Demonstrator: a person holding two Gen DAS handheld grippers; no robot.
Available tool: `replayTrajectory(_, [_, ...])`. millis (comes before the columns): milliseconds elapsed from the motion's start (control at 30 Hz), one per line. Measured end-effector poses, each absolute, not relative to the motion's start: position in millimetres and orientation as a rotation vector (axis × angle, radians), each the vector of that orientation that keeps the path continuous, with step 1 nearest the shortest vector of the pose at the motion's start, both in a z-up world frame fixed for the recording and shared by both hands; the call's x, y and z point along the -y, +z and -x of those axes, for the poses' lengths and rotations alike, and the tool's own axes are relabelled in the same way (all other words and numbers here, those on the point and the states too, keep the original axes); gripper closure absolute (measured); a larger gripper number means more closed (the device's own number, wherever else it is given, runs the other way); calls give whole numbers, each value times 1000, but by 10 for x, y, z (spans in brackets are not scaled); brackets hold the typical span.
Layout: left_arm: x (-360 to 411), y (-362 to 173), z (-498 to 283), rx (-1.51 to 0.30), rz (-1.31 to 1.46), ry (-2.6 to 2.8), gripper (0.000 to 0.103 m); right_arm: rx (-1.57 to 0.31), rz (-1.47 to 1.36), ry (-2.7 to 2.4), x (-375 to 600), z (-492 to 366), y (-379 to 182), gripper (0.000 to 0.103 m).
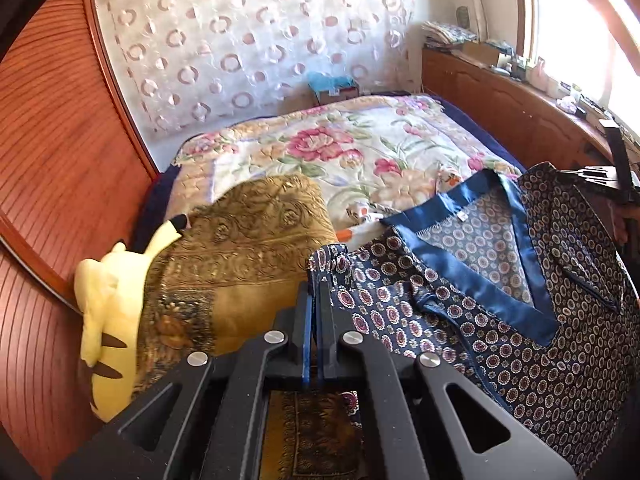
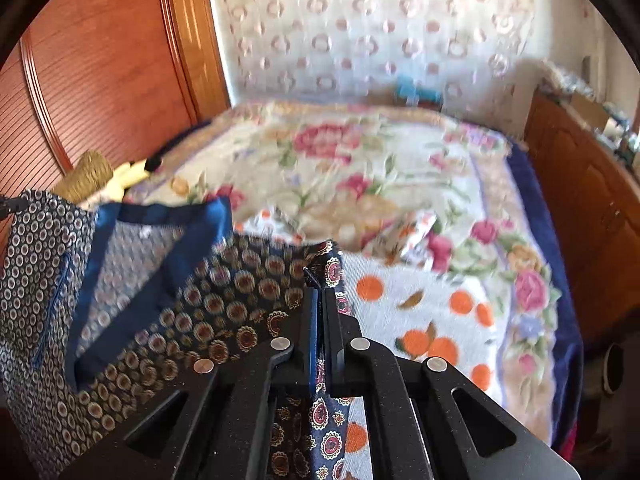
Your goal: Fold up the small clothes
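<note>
above bed [image 1: 360, 152], both grippers pinch shirt [image 1: 500, 300] shoulders

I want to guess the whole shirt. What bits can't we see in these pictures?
- Patterned shirt: its lower part is cut off by the picture edge in both wrist views.
- Yellow plush toy: partly covered by the gold cloth, left wrist view.
- Things on the wooden ledge: too small, washed out by window light.
- Right wrist view: blurred.

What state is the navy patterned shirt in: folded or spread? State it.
Spread, not folded: the shirt hangs between the left tool and right tool, neckline open.
</note>
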State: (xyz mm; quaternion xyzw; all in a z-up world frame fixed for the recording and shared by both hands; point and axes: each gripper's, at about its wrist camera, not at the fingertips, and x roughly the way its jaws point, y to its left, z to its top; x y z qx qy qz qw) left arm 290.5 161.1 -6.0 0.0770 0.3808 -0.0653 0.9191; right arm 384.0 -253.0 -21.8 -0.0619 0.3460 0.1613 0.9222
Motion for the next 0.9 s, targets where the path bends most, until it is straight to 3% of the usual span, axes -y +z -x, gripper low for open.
replayTrajectory(333, [-1570, 170, -2560, -702, -143, -169, 100, -625, 182, 306, 2438, -3282, 26, 102])
replayTrajectory(633, [-1451, 314, -1803, -623, -133, -252, 101, -555, 218, 333, 2351, -2488, 113, 102])
replayTrajectory(900, [-1545, -6, -896, -609, -81, -277, 101, -525, 234, 323, 2516, -1555, -32, 102])
